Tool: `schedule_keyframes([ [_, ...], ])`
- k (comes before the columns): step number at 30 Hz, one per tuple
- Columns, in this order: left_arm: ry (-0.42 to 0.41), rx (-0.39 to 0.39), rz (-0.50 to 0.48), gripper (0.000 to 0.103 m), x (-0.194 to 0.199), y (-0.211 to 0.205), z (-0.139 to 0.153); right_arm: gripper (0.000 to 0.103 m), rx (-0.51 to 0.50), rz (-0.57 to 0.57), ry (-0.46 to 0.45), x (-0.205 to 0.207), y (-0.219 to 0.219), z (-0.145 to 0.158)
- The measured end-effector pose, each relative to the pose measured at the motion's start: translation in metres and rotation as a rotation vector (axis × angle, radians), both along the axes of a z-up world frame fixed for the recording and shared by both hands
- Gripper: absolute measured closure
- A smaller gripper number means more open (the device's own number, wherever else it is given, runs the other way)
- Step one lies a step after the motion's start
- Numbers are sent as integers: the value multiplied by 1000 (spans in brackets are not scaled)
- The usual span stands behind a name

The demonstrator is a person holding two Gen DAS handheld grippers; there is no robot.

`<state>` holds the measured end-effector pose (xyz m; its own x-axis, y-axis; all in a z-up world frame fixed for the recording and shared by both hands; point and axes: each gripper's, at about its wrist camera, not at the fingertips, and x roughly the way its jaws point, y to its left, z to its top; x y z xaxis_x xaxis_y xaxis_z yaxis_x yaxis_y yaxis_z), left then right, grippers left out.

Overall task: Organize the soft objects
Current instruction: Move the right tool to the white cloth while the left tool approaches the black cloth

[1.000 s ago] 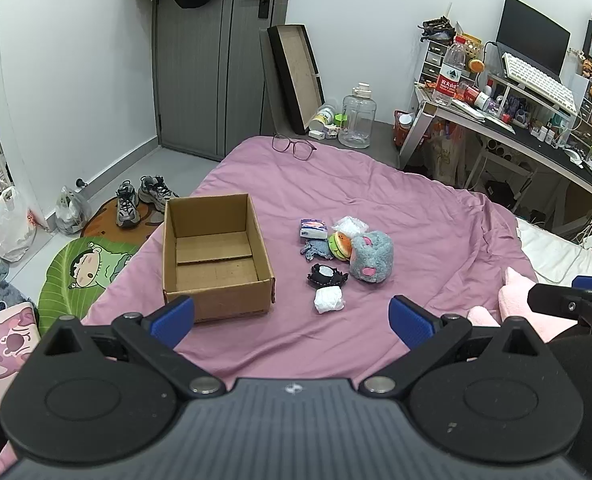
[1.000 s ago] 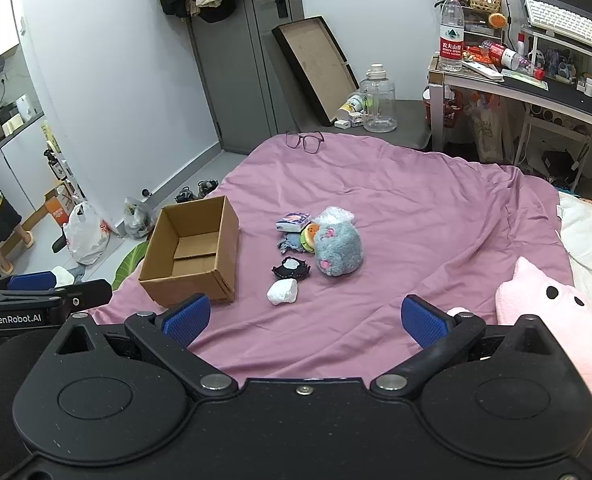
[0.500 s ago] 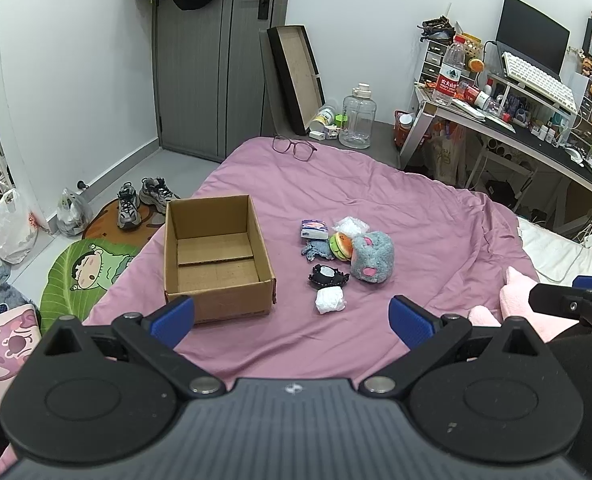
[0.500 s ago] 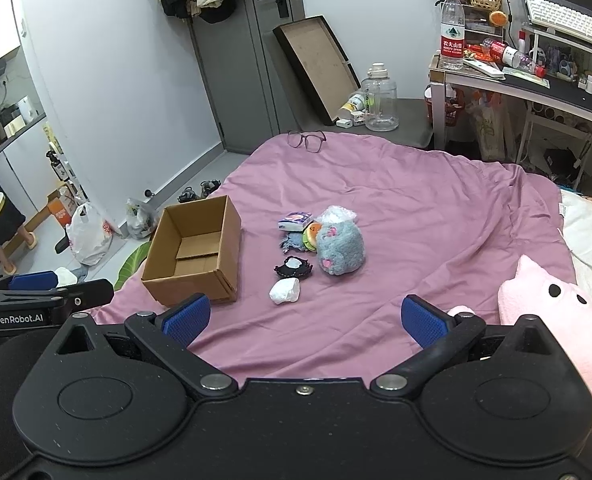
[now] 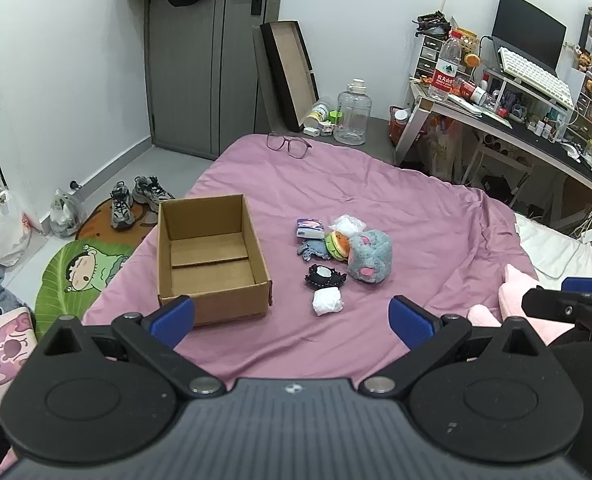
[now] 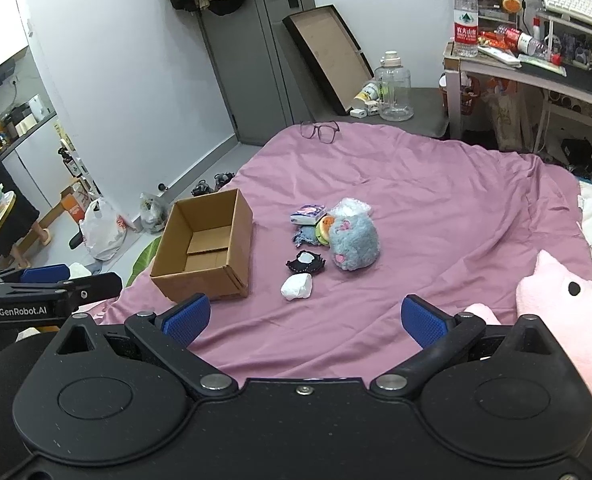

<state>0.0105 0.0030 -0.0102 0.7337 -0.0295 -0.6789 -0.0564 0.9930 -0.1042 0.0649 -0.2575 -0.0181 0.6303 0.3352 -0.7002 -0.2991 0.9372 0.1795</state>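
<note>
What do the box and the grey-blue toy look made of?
Box: plain brown corrugated cardboard, matte, folded flaps showing on its floor. Grey-blue toy: plush, by its fuzzy pile and rounded shape, with a pink patch; its filling cannot be told.

Black left gripper (image 5: 291, 316), blue pads (image 5: 173, 314), silver screws.

I read white "GenRobot.AI" lettering on the black body of my left gripper (image 6: 47, 280) at the right wrist view's left edge, red label on the water bottle (image 6: 466, 16) with characters too small to make out
</note>
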Motion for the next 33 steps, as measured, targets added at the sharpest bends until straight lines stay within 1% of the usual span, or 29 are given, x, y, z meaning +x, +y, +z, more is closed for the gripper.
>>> schedule_keyframes([
  [6,27,-20,8,1,16,7,-10,0,13,-3,29,19,-6,-9],
  [10,42,-4,8,1,26,10,-17,0,16,-13,44,32,-8,-12],
  [15,69,-15,12,1,39,20,-25,0,31,-7,62,47,-6,-18],
  [18,82,-23,24,1,46,29,-31,0,23,1,72,56,-3,-23],
  [22,92,-33,61,1,54,40,-39,0,38,20,89,66,1,-32],
  [26,107,-48,54,1,62,49,-50,0,33,25,108,78,5,-44],
  [33,122,-64,52,1,75,69,-69,0,21,6,168,97,8,-71],
])
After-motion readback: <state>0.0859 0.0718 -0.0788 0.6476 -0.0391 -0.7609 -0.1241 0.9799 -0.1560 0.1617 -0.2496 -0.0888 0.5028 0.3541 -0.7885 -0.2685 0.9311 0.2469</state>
